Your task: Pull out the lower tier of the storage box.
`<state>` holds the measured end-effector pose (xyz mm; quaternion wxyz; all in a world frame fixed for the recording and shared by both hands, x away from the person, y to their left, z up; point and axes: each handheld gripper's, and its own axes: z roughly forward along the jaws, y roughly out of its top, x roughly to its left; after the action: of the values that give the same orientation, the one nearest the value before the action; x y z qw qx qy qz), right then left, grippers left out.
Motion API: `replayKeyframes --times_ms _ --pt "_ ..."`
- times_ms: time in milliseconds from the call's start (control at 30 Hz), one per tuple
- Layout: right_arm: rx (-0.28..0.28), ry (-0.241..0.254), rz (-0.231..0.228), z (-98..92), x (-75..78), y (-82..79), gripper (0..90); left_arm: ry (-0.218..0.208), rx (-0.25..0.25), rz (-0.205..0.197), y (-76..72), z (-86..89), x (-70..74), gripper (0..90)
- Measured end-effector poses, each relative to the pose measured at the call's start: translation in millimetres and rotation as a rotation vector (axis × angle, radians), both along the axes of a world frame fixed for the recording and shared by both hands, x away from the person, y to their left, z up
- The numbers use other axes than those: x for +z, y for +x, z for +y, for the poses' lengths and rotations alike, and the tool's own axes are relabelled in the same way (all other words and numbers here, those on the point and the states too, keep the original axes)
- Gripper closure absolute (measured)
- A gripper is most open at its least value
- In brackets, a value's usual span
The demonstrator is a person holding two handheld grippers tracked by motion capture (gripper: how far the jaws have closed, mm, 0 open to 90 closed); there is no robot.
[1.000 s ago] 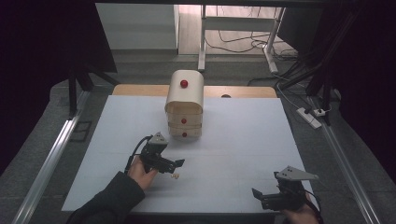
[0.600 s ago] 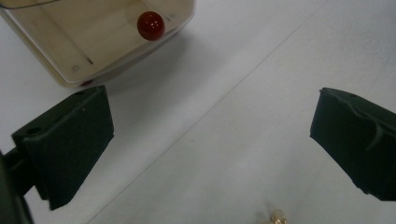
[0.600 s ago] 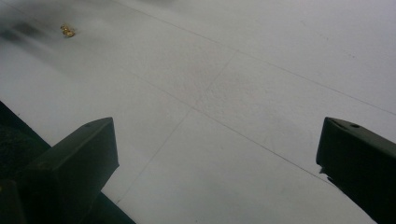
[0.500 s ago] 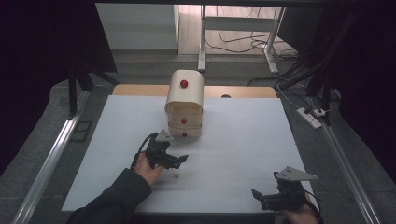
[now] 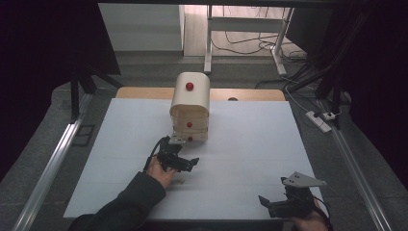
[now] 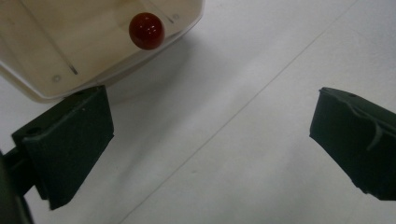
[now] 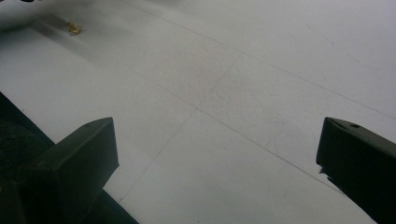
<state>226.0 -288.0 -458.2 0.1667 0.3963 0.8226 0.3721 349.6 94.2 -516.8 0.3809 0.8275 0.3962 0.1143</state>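
A small pale wooden cabinet (image 5: pixel 190 108) with a rounded top and red knobs stands at the middle back of the white table (image 5: pixel 250 139). My left gripper (image 5: pixel 182 153) is open just in front of its lowest drawer. In the left gripper view the jaws (image 6: pixel 210 121) stand wide apart, and the drawer's red knob (image 6: pixel 146 31) sits above the left jaw, with nothing between the fingers. My right gripper (image 5: pixel 269 202) is open near the table's front right edge. In the right gripper view it (image 7: pixel 217 140) hovers over bare table.
A tiny gold-coloured scrap (image 5: pixel 180 181) lies on the table by the left hand; it is the gold scrap (image 7: pixel 74 29) at the top left of the right gripper view. Metal rails (image 5: pixel 53 163) run along both table sides. A power strip (image 5: pixel 318 120) lies at the right.
The left gripper has moved forward and slightly right, closer to the cabinet's bottom drawer. The right gripper has barely shifted.
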Motion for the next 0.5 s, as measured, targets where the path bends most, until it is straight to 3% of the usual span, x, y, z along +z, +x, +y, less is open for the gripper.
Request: replayKeyframes --times_ms 133,267,400,500 --pt "0.008 -0.001 0.001 0.5 -0.1 0.4 0.0 -0.009 0.003 0.013 5.2 -2.0 -1.5 0.0" --pt "0.01 -0.003 0.0 0.8 0.0 0.5 0.0 0.027 0.045 -0.002 8.4 -3.5 -1.1 3.7" --pt "0.016 -0.006 0.0 1.2 -0.1 0.7 0.0 0.035 0.073 -0.025 10.5 -2.2 2.3 21.2" --pt "0.017 -0.007 0.0 1.4 -0.1 0.7 0.0 0.059 0.079 -0.045 12.1 -4.0 4.5 27.4"
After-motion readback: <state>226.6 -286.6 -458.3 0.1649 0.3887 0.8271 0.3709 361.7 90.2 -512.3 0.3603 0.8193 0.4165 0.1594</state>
